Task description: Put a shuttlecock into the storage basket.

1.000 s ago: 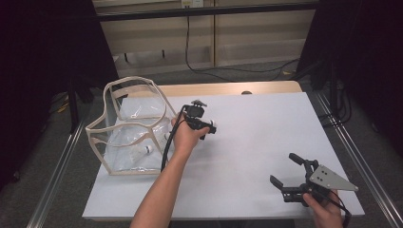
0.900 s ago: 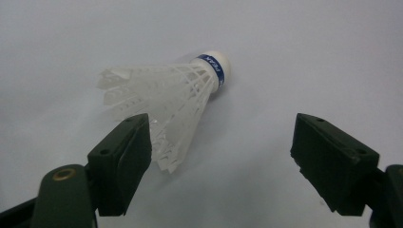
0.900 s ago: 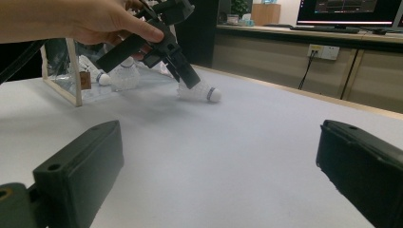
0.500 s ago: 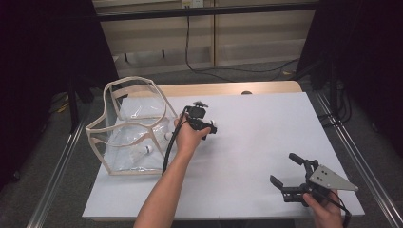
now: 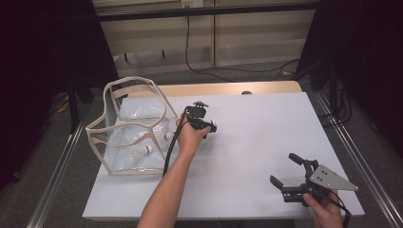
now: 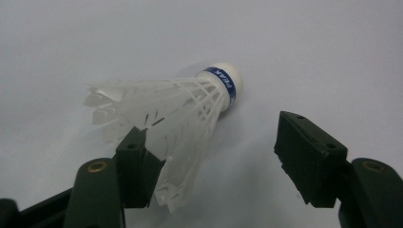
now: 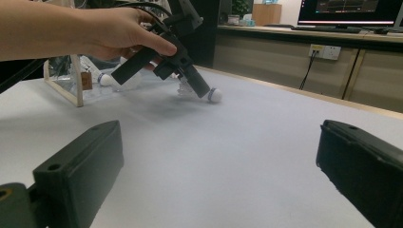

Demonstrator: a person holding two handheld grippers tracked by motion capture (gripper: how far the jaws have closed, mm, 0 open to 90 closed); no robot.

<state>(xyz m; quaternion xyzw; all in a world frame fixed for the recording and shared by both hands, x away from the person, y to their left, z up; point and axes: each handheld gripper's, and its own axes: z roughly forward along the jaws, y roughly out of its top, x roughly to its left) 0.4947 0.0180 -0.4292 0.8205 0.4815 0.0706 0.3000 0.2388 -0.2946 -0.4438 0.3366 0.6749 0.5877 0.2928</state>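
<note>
White table [image 5: 256, 142] — left gripper [image 6: 216, 156] closing round shuttlecock [image 6: 180, 109], pads not pressing; right gripper [image 5: 291, 172] wide.

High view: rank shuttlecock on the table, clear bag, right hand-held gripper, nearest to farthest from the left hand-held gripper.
1. Shuttlecock: on the table, right at the left hand-held gripper, between its jaws.
2. Clear bag: just to its left, at the table's left edge.
3. Right hand-held gripper: far off at the near right corner of the table.
</note>
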